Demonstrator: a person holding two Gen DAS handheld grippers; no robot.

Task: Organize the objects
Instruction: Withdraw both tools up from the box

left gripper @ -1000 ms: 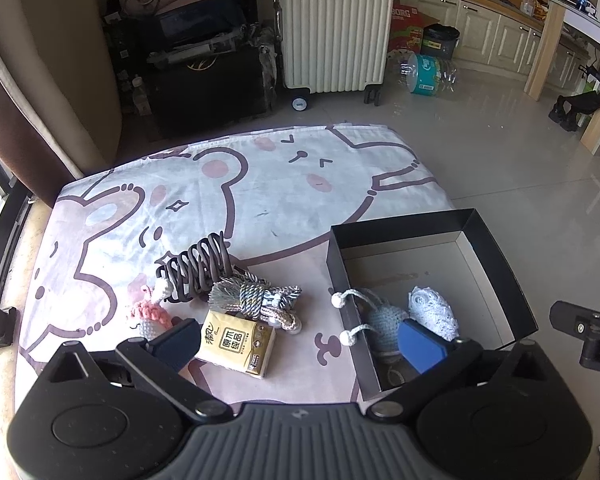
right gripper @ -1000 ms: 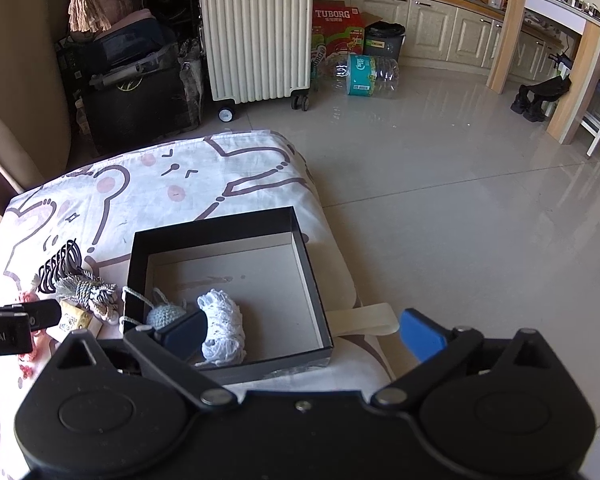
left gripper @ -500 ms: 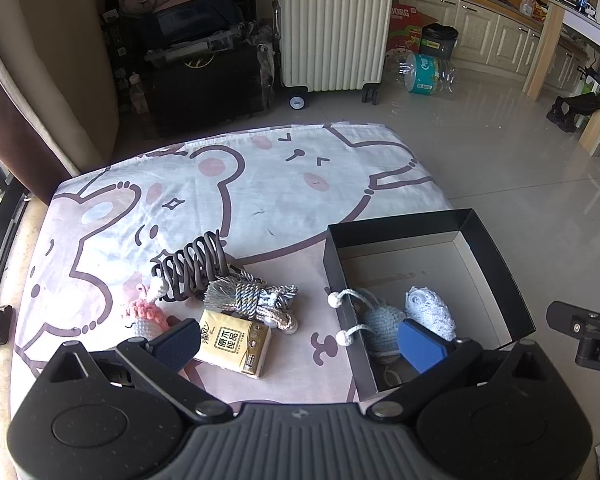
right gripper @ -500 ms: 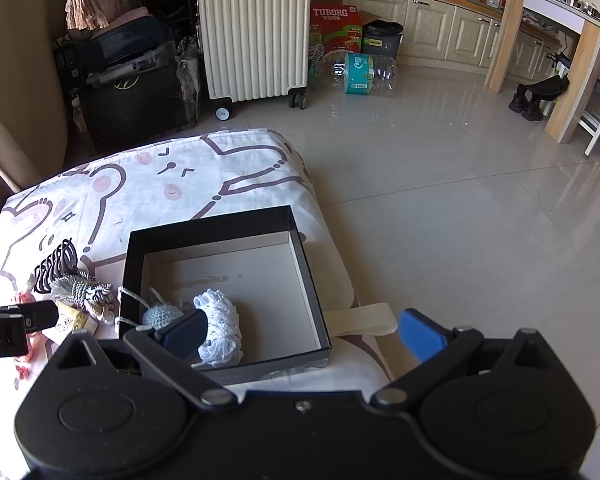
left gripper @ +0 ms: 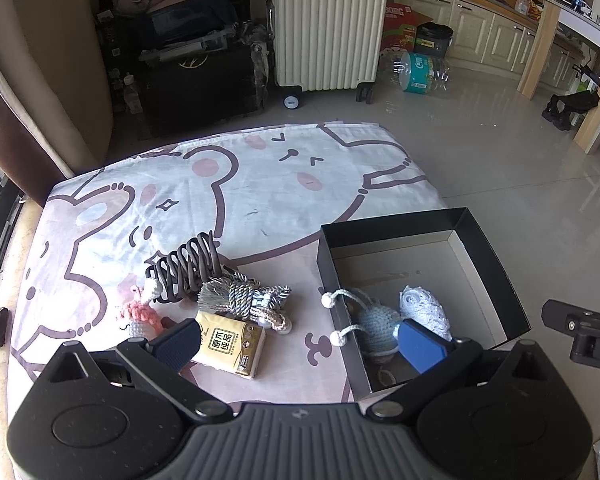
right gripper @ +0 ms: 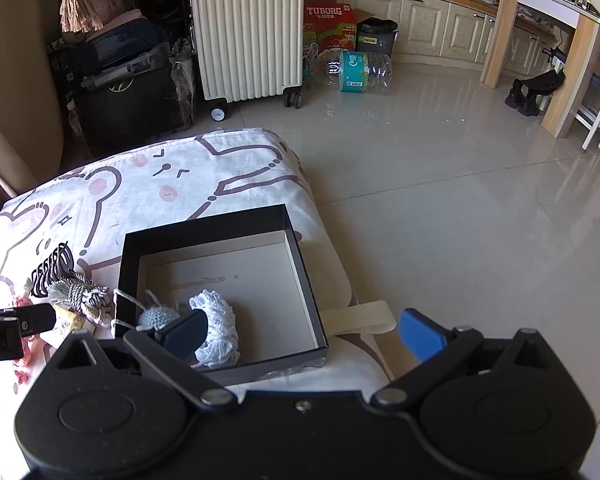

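A black open box (left gripper: 484,256) (right gripper: 304,276) sits on the cartoon-print cloth and holds a blue crochet pouch (left gripper: 374,322) (right gripper: 158,317) and a white lace piece (left gripper: 422,308) (right gripper: 220,320). Left of the box lie a dark hair claw (left gripper: 186,266) (right gripper: 52,268), a grey tassel cord (left gripper: 244,294) (right gripper: 80,292), a yellow tissue pack (left gripper: 230,342) and a pink crochet item (left gripper: 140,314). My left gripper (left gripper: 298,344) is open and empty above the tissue pack and the box's near left corner. My right gripper (right gripper: 302,330) is open and empty over the box's near right edge.
The cloth (left gripper: 260,184) covers a low surface that ends just right of the box. Beyond lie a tiled floor (right gripper: 440,200), a cream suitcase (left gripper: 328,24), dark bags (left gripper: 196,76), a plastic bottle (left gripper: 420,70) and kitchen cabinets (right gripper: 428,28).
Both grippers have drifted slightly; the scene shifts a little in each view. The jaws stay open and no object has moved.
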